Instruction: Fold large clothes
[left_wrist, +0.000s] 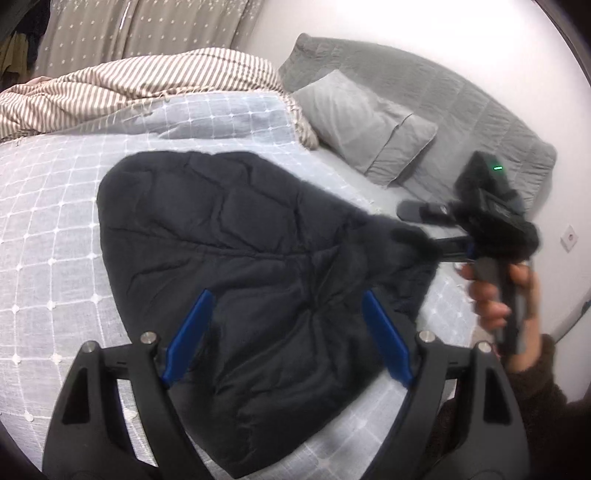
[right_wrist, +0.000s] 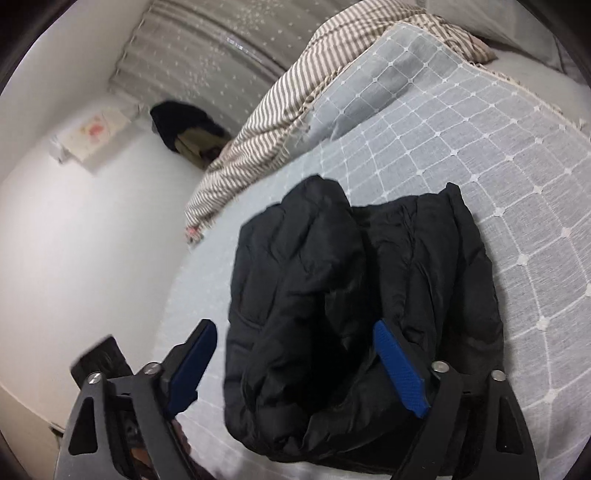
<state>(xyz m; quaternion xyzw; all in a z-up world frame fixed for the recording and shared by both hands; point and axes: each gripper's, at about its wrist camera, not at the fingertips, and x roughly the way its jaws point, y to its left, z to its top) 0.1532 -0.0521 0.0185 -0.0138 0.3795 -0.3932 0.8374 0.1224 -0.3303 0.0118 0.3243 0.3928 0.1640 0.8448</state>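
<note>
A black puffy jacket (left_wrist: 229, 266) lies bunched and partly folded on the bed's light blue checked cover (left_wrist: 55, 206). My left gripper (left_wrist: 287, 295) hovers just over its near part, jaws wide apart, blue pads (left_wrist: 192, 332) clear of the fabric. At the jacket's right corner my right gripper (left_wrist: 400, 223) appears blurred, held by a hand (left_wrist: 487, 291). In the right wrist view the jacket (right_wrist: 369, 280) fills the middle. The right gripper (right_wrist: 293, 326) stands open over its near edge, with a puffed fold between the jaws and neither pad pressing on it.
A striped duvet (left_wrist: 140, 85) is heaped at the far side of the bed. Grey pillows (left_wrist: 362, 122) lean on a grey quilted headboard (left_wrist: 461, 96). A white wall (right_wrist: 74, 240) borders the bed's left edge, and curtains (right_wrist: 221, 48) hang beyond.
</note>
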